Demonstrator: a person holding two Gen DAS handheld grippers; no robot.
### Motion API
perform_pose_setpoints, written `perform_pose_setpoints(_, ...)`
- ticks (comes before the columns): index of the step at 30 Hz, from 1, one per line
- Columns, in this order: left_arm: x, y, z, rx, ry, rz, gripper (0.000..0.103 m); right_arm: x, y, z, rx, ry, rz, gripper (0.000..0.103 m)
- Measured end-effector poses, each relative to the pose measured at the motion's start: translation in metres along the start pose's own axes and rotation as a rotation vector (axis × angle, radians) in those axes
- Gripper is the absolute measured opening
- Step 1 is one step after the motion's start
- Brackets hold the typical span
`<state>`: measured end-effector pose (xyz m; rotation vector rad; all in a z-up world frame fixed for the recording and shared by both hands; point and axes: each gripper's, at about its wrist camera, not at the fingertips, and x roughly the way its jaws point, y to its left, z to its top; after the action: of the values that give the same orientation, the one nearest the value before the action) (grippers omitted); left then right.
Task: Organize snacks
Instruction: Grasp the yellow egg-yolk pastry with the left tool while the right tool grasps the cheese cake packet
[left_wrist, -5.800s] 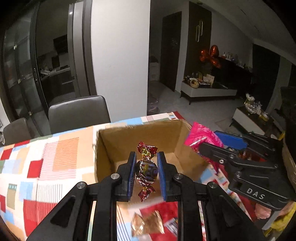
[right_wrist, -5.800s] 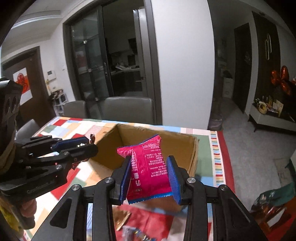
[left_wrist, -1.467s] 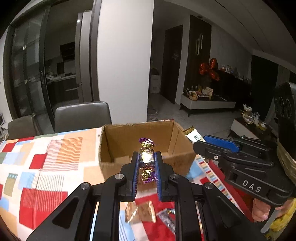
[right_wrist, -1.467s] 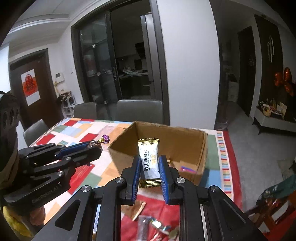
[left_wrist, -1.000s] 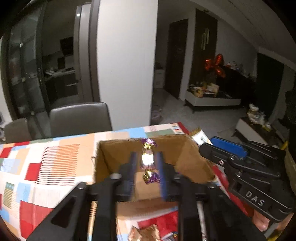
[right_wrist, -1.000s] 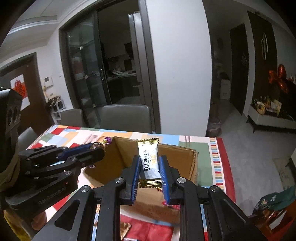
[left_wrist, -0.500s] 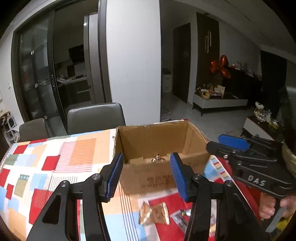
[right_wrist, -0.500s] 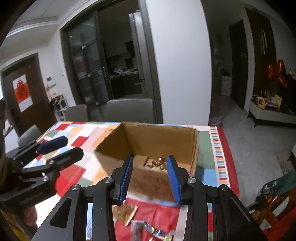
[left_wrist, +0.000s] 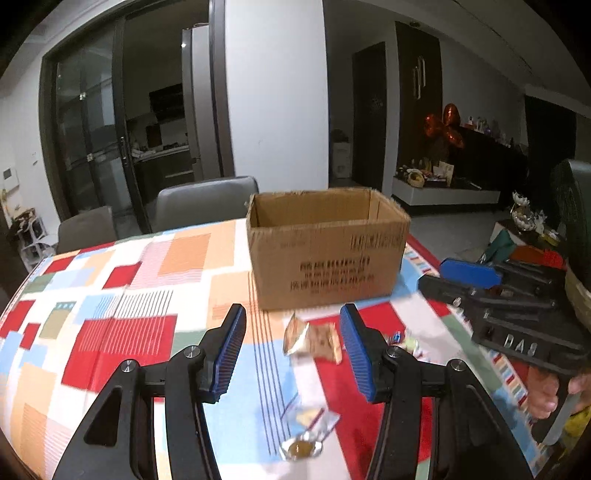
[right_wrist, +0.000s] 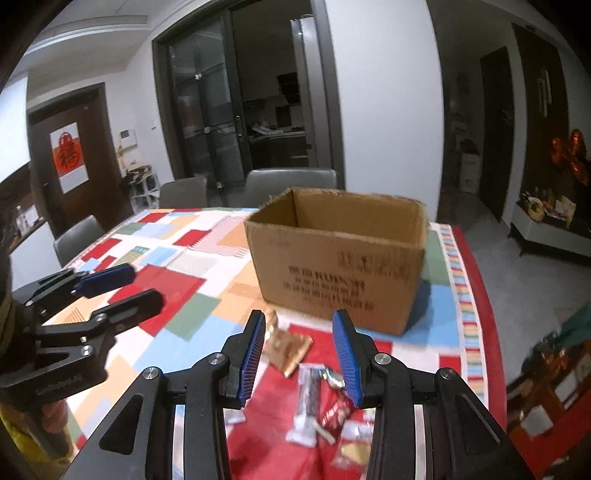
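Note:
An open cardboard box (left_wrist: 325, 254) (right_wrist: 336, 258) stands on the patchwork tablecloth, its inside hidden from this low angle. My left gripper (left_wrist: 291, 321) is open and holds nothing. It hovers short of the box, above a gold packet (left_wrist: 312, 338) and a clear-wrapped sweet (left_wrist: 306, 432). My right gripper (right_wrist: 299, 325) is open and holds nothing too. Below it lie the same gold packet (right_wrist: 288, 347), a black-and-white bar (right_wrist: 308, 398) and a red packet (right_wrist: 338, 406). Each view shows the other gripper at its side: the right gripper (left_wrist: 434, 275) and the left gripper (right_wrist: 142, 284).
The tablecloth (left_wrist: 122, 332) covers the table to its left edge. Grey chairs (left_wrist: 203, 199) stand behind the table. A bare floor and a low cabinet (right_wrist: 550, 229) lie to the right. Several more small wrapped snacks (right_wrist: 354, 439) lie near the table's front edge.
A second ago the left gripper held a purple-and-gold sweet and the right a gold-and-white packet over the box. Both let go, opened, then drew back and lower to the loose snacks.

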<state>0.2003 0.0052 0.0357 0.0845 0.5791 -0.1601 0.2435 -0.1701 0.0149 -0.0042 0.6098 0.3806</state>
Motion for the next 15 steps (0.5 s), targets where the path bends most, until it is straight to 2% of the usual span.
perform_pose_setpoints(6, -0.008, -0.008, -0.042, 0.003, 0.034, 0.013, 0.052, -0.013, -0.013, -0.037, 0.103, 0.017, -0.07, 0.039)
perform_pose_setpoints(10, -0.01, -0.013, -0.067, 0.008, 0.047, 0.041, 0.052, -0.013, -0.021, -0.064, 0.179, 0.055, -0.107, 0.039)
perform_pose_setpoints(15, -0.001, -0.01, -0.089, -0.01, 0.105, 0.024, 0.052, -0.001, -0.024, -0.091, 0.203, 0.121, -0.134, 0.039)
